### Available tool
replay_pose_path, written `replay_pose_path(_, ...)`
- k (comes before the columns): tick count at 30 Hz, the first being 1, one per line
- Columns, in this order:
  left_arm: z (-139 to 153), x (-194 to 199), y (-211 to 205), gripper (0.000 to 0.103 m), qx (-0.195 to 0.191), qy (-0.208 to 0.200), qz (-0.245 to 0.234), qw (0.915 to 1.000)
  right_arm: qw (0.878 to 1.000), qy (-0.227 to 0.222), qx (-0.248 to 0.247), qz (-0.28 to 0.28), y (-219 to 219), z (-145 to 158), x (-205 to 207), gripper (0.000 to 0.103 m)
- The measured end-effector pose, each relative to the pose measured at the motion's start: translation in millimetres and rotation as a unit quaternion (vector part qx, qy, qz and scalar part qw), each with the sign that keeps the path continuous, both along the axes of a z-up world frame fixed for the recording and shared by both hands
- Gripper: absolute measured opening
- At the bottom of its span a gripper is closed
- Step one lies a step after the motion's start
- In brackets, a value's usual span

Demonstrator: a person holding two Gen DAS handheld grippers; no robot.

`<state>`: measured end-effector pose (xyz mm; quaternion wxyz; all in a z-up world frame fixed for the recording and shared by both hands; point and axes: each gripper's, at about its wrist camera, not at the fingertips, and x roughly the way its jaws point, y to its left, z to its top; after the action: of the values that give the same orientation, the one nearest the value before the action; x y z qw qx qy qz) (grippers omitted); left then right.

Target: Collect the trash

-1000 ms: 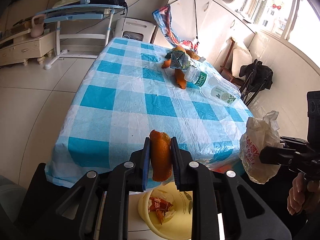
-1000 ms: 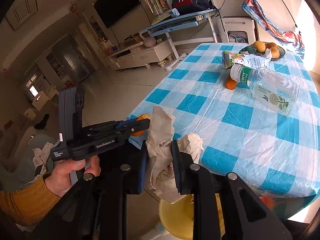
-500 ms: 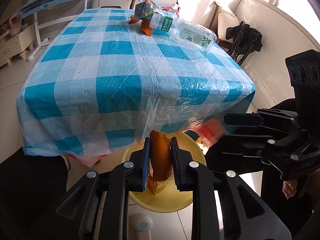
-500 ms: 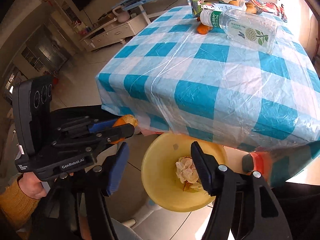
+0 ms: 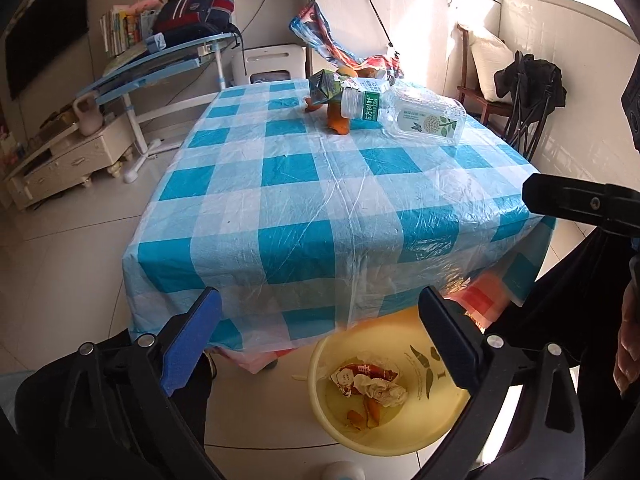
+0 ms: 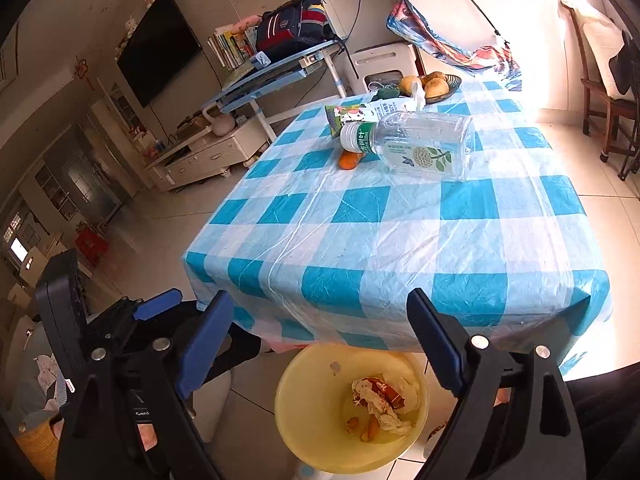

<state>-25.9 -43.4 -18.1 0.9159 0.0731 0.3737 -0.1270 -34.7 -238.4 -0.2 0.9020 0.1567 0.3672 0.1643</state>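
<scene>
The left gripper (image 5: 320,336) is held above the floor at the near edge of the table (image 5: 280,184), angled downward, with its jaws spread wide and nothing between them. Below it, toward 5 o'clock in the left wrist view, the yellow bin (image 5: 400,436) stands on the tiled floor just in front of the table's overhanging cloth. Crumpled paper (image 5: 382,390), a red wrapper (image 5: 362,372) and orange peel pieces (image 5: 368,414) are seen lying in the bin. The right gripper (image 6: 320,338) is posed likewise — tilted down over the same bin (image 6: 316,432), jaws fully apart and empty. In the right wrist view the left gripper's body is seen at 9 o'clock, and part of the hand holding it shows beneath it; in the left wrist view one finger of the right gripper enters at 3 o'clock, with the holding hand (image 5: 628,344) partly visible at the right edge. On the far half of the table, toward 12 o'clock, further items are found: a clear plastic bottle (image 5: 408,114) lying on its side, a green carton (image 5: 326,87) touching its cap end, and an orange peel (image 5: 338,122) just under the bottle's neck. A dish of fruit (image 6: 434,86) is placed beyond these at the far edge.
</scene>
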Motion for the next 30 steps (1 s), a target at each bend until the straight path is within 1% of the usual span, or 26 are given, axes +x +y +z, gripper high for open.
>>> replay_pose_path(2,11.1,-1.5,6.4,0.096,0.001,-0.023,0.018,0.9996,1.000,-0.014,-0.009,-0.009,-2.5,4.7,-3.5,0.089)
replay_pose_path(4,21.8,-5.4,13.6,0.096,0.017,-0.047,0.055,0.9973,0.999,-0.027,-0.019,-0.018,-4.1,7.9,-7.0,0.090)
replay_pose_path(5,28.3,-6.4,18.4,0.096,0.018,-0.056,0.073,0.9956,0.999,-0.032,-0.023,-0.023,-4.7,9.0,-7.6,0.090)
replay_pose_path(6,35.9,-7.1,26.4,0.096,0.009,-0.059,0.091,0.9941,0.999,-0.035,-0.028,-0.028,-5.0,9.1,-7.4,0.090)
replay_pose_path(8,51.7,-10.8,42.2,0.096,-0.027,-0.072,0.112,0.9907,0.998,-0.042,-0.037,-0.037,-4.9,9.1,-6.5,0.091)
replay_pose_path(10,58.7,-14.1,50.2,0.096,-0.045,-0.093,0.115,0.9880,0.997,-0.043,-0.050,-0.040,-2.0,8.2,-5.0,0.091)
replay_pose_path(12,51.4,-12.3,50.1,0.096,-0.031,-0.089,0.112,0.9893,0.996,-0.044,-0.063,-0.039,2.5,7.1,-3.8,0.091)
replay_pose_path(14,39.4,-9.5,47.5,0.096,-0.018,-0.071,0.106,0.9917,0.995,-0.044,-0.077,-0.034,7.0,5.9,-3.1,0.092)
replay_pose_path(16,34.0,-9.4,41.8,0.096,-0.012,-0.058,0.094,0.9938,0.995,-0.042,-0.090,-0.028,12.6,4.0,-2.3,0.093)
replay_pose_path(21,28.4,-12.2,29.3,0.096,0.012,-0.063,0.080,0.9947,0.992,-0.041,-0.120,-0.009,26.7,-0.7,-1.9,0.093)
replay_pose_path(26,25.2,-12.4,25.5,0.096,0.023,-0.066,0.080,0.9943,0.991,-0.040,-0.126,-0.002,31.1,-2.6,-2.9,0.093)
replay_pose_path(30,25.7,-11.1,30.8,0.096,0.015,-0.065,0.091,0.9936,0.992,-0.040,-0.121,-0.007,28.4,-1.9,-3.0,0.094)
